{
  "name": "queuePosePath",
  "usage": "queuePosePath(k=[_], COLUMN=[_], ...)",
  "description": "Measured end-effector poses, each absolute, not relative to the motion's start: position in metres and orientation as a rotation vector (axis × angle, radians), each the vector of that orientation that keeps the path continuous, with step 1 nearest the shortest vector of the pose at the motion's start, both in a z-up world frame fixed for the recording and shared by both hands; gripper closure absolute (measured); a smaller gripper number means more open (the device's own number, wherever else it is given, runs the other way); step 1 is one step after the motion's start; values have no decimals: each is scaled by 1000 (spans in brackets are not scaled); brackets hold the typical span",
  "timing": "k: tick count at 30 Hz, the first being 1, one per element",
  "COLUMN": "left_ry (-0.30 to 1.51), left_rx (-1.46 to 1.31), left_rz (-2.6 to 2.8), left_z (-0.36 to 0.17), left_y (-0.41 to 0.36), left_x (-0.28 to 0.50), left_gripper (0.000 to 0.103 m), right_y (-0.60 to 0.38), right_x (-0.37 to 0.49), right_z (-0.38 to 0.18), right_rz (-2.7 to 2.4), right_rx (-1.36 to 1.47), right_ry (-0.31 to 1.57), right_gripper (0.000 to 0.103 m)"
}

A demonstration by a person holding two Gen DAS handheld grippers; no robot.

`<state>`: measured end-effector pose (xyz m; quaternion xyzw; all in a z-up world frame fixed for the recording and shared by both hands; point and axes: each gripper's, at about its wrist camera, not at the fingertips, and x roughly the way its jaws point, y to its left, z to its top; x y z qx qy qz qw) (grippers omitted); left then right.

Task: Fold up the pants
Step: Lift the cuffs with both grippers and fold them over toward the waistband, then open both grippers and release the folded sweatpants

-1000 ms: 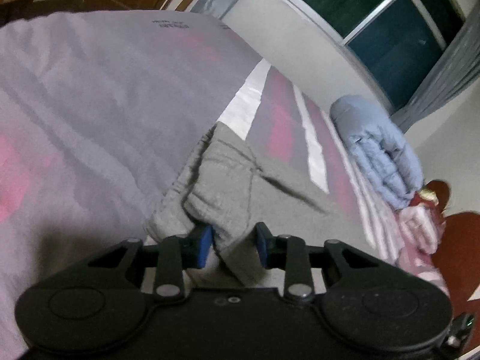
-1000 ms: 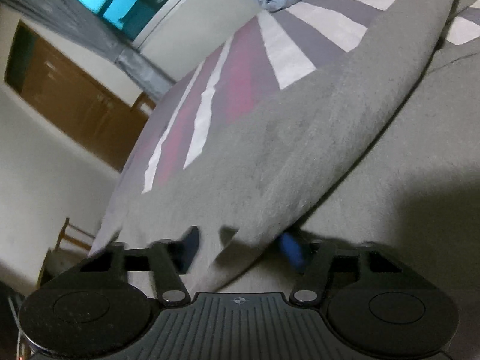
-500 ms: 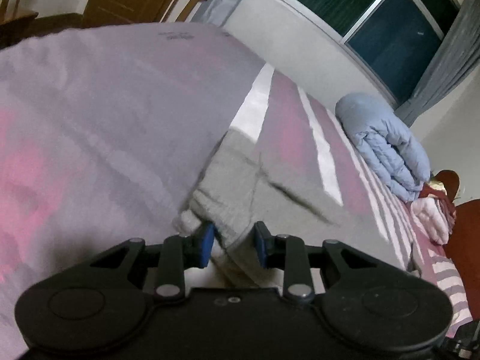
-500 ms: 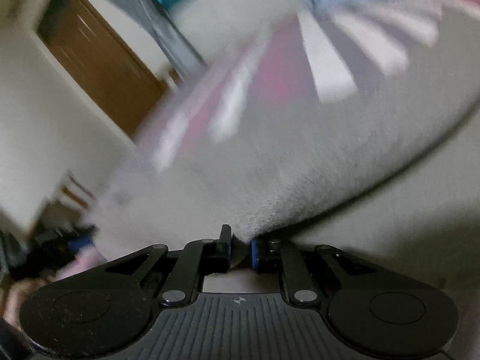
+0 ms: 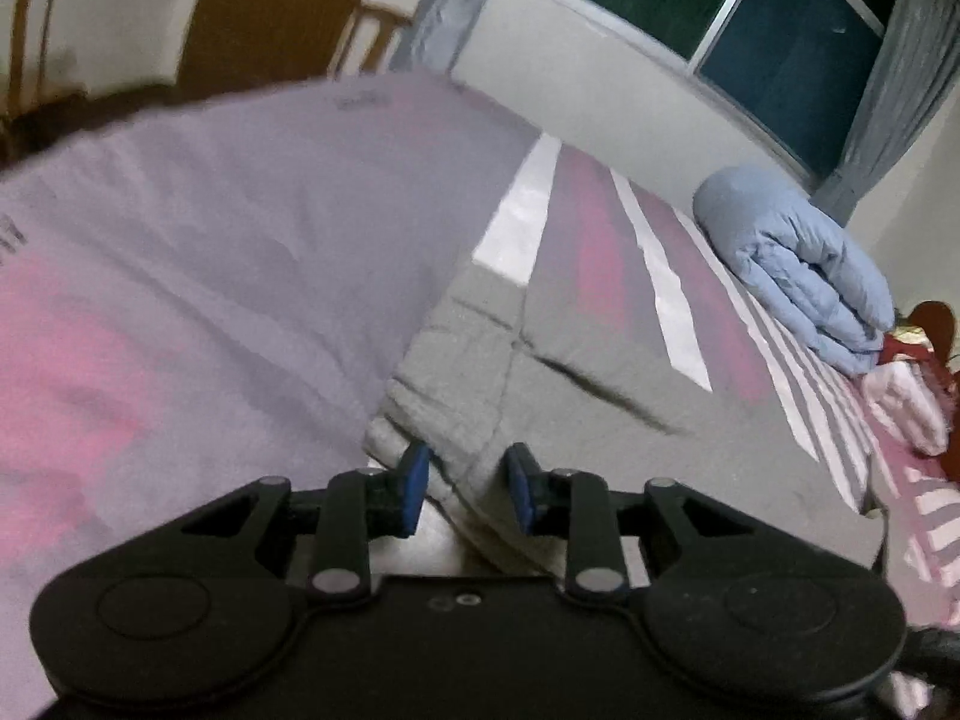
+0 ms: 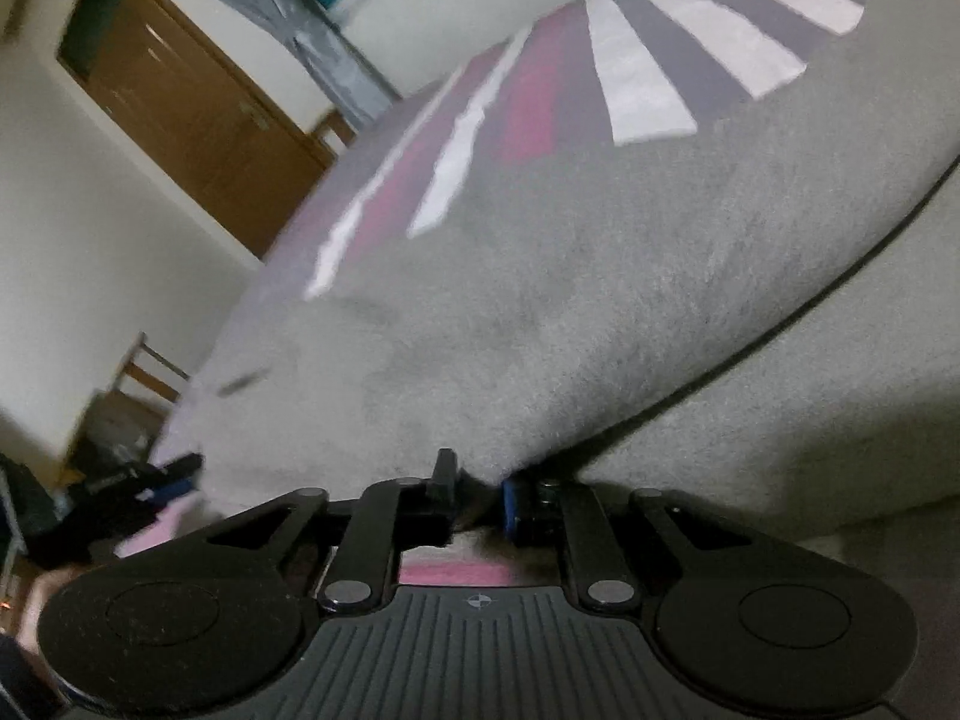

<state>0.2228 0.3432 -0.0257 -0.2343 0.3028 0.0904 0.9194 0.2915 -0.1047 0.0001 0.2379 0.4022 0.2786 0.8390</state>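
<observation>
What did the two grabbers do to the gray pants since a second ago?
The right gripper closed in on a fold of the pants that a second ago lay between wide jaws; its jaws are now opening again, cloth between them. The left gripper kept its pinch on the pants' edge. The blue blanket stayed put.

Counts, both views: 1 pr grey pants (image 5: 558, 372), 1 striped bedsheet (image 5: 240, 240) under it. 1 rolled light-blue quilt (image 5: 798, 270), 1 pink-white bundle (image 5: 906, 408) just beside it. 1 window (image 5: 750, 18) w/ 2 grey curtains, left one (image 5: 447, 12) and right one (image 5: 900, 78). 1 brown door (image 6: 198, 114). 2 wooden chairs in left wrist view, (image 5: 27, 48) and (image 5: 372, 30). 2 grippers: left gripper (image 5: 468, 489), right gripper (image 6: 477, 495).
</observation>
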Motion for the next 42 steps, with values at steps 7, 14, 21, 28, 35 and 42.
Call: queuePosePath(k=[7, 14, 21, 28, 35, 42], left_ry=[572, 665, 674, 643, 617, 599], left_rx=[-354, -260, -308, -341, -343, -357], left_rz=[213, 299, 380, 400, 396, 387], left_z=[-12, -41, -54, -63, -67, -69], left_y=[270, 218, 228, 225, 221, 224], left_x=[210, 235, 230, 224, 221, 217], left_gripper=[69, 66, 39, 38, 37, 37], right_y=[-201, -210, -172, -157, -190, -223], right_x=[295, 338, 372, 377, 317, 268], right_z=[14, 27, 26, 10, 12, -4], right_rz=[398, 294, 210, 135, 118, 131], right_rx=[590, 575, 498, 390, 466, 575], right_ry=[709, 762, 865, 919, 873, 835], right_gripper=[53, 53, 53, 82, 94, 102])
